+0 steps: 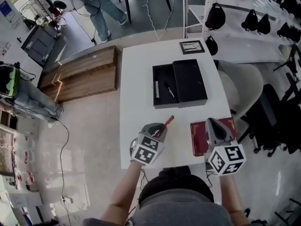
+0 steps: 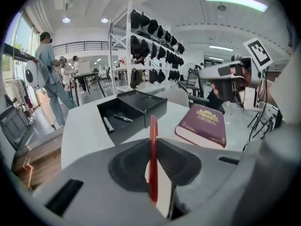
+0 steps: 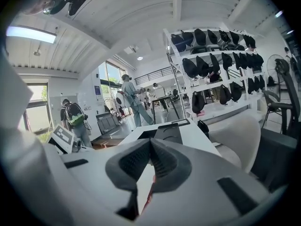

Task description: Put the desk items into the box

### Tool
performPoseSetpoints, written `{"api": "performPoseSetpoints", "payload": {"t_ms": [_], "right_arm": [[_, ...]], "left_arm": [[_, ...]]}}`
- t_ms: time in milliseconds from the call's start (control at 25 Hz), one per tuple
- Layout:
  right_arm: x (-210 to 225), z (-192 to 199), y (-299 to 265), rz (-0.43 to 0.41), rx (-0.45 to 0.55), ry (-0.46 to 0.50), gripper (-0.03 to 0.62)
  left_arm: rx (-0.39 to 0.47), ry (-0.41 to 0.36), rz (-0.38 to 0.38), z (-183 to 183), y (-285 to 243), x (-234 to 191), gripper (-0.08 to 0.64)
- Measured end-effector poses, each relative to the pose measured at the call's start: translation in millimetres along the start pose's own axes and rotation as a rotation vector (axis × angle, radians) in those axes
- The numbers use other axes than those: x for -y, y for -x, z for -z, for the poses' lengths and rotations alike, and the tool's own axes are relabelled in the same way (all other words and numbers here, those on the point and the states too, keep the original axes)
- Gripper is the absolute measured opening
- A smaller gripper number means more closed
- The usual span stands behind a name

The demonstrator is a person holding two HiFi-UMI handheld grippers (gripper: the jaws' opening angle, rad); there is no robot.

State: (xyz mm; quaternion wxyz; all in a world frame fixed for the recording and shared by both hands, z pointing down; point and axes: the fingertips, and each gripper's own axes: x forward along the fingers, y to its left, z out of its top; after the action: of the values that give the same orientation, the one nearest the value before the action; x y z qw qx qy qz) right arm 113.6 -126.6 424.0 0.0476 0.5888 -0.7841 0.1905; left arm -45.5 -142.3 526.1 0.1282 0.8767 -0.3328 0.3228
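My left gripper (image 1: 161, 128) is shut on a red pen (image 1: 167, 123) and holds it above the near part of the white table (image 1: 136, 79). In the left gripper view the red pen (image 2: 153, 159) stands pinched between the pads. Further back lies an open black box (image 1: 162, 86) with a white marker (image 1: 157, 89) and a black pen (image 1: 170, 91) in it. Its lid (image 1: 189, 82) rests against its right side. A maroon book (image 1: 198, 138) lies at the near right. My right gripper (image 1: 210, 122) hovers over the book, shut with nothing in it.
A small black framed item (image 1: 192, 46) sits at the table's far edge. A white chair (image 1: 247, 86) and a black office chair (image 1: 277, 121) stand to the right, and a wooden bench (image 1: 82, 74) to the left. A person walks beyond the table.
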Motion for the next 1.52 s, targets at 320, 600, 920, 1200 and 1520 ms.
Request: {"api": "performPoseSetpoints", "payload": {"t_ms": [320, 600, 920, 1200, 1520], "right_arm": [[-2, -12, -14, -0.027, 0.015, 0.022, 0.005], [-2, -14, -23, -0.052, 0.013, 0.01, 0.005], [9, -18, -26, -0.046, 0.018, 0.009, 0.005], [26, -17, -26, -0.027, 0.009, 0.002, 0.005], [34, -18, -29, -0.023, 0.005, 0.006, 0.005]], "left_arm": [[0.138, 0.003, -0.071, -61, 12, -23, 0.052], [0.22, 0.048, -0.118, -98, 9, -42, 0.051], [0.265, 0.158, -0.142, -125, -18, -80, 0.051], [0.252, 0.194, -0.223, -131, -48, -113, 0.051], [0.159, 0.232, -0.255, -114, -90, -134, 0.051]]}}
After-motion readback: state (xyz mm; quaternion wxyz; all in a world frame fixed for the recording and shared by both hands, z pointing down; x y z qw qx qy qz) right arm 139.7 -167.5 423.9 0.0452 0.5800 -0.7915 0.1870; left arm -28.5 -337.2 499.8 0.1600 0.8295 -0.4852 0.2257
